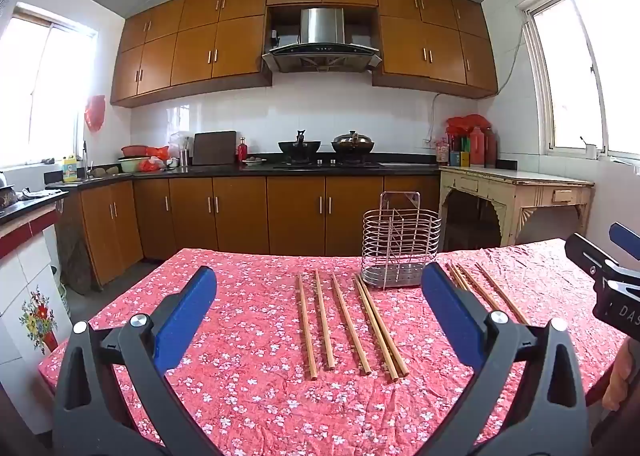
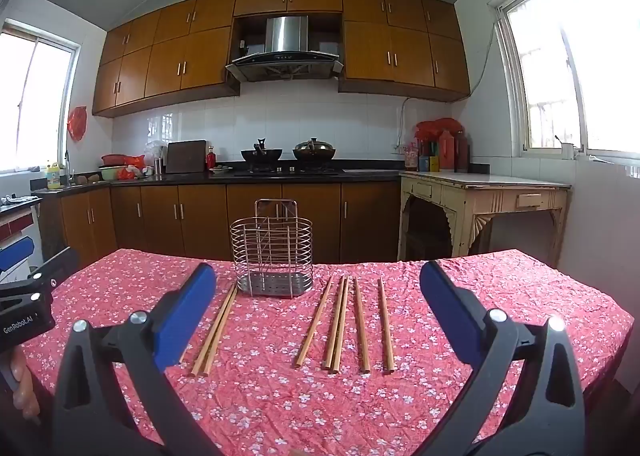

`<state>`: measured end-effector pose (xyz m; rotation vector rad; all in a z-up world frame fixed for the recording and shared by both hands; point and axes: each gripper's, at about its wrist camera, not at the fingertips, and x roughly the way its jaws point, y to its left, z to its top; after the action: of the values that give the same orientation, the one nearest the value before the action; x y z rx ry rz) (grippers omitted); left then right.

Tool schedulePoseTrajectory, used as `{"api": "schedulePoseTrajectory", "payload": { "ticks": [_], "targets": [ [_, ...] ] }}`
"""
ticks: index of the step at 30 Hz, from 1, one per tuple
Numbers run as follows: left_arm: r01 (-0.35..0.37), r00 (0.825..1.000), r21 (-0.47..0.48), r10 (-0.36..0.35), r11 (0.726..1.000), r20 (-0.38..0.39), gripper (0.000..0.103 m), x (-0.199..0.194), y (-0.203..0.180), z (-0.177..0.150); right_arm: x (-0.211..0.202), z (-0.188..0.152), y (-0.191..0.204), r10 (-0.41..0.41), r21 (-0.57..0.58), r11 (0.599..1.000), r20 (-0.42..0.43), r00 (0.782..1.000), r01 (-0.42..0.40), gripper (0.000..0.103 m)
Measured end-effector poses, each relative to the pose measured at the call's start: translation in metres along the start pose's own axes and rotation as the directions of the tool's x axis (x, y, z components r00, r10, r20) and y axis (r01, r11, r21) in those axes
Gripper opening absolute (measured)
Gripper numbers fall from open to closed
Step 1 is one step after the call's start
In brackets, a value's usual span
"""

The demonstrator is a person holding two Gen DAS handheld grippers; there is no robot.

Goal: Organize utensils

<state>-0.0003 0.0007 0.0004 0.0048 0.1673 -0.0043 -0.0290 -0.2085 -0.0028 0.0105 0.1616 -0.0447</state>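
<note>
Several wooden chopsticks (image 1: 347, 324) lie side by side on the red floral tablecloth (image 1: 248, 376), with more to the right of a wire utensil holder (image 1: 400, 246) that stands empty at the table's far side. In the right wrist view the holder (image 2: 273, 252) stands left of centre, several chopsticks (image 2: 340, 324) lie right of it and two more chopsticks (image 2: 212, 336) lie left of it. My left gripper (image 1: 318, 296) is open and empty above the near chopsticks. My right gripper (image 2: 318, 296) is open and empty above the table.
The table's far edge (image 1: 304, 254) drops to the kitchen floor. Brown cabinets and a black counter (image 1: 280, 167) with pots run along the back wall. A cream side table (image 1: 516, 191) stands at the right. The right gripper (image 1: 612, 276) shows at the left view's right edge.
</note>
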Motion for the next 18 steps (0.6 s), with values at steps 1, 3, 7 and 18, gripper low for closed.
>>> {"api": "schedulePoseTrajectory", "payload": {
  "ticks": [1, 3, 7, 18],
  "targets": [
    [0.001, 1.0, 0.0, -0.001, 1.0, 0.0, 0.101, -0.0002, 0.0004, 0.0002, 0.0, 0.0001, 0.0002, 0.0, 0.0, 1.0, 0.0, 1.0, 0.0, 0.099],
    [0.003, 1.0, -0.002, -0.003, 1.0, 0.0, 0.101, -0.0006, 0.0016, 0.0008, -0.0002, 0.0003, 0.0, 0.0, 0.005, 1.0, 0.002, 1.0, 0.0, 0.099],
    [0.007, 1.0, -0.006, -0.007, 1.0, 0.0, 0.101, -0.0014, 0.0053, 0.0021, -0.0003, 0.0008, 0.0009, 0.0, 0.002, 1.0, 0.001, 1.0, 0.0, 0.099],
    [-0.003, 1.0, 0.003, 0.003, 1.0, -0.005, 0.101, 0.0003, -0.0028, -0.0004, -0.0003, 0.0007, -0.0001, 0.0, 0.008, 1.0, 0.0, 1.0, 0.0, 0.099]
  ]
}}
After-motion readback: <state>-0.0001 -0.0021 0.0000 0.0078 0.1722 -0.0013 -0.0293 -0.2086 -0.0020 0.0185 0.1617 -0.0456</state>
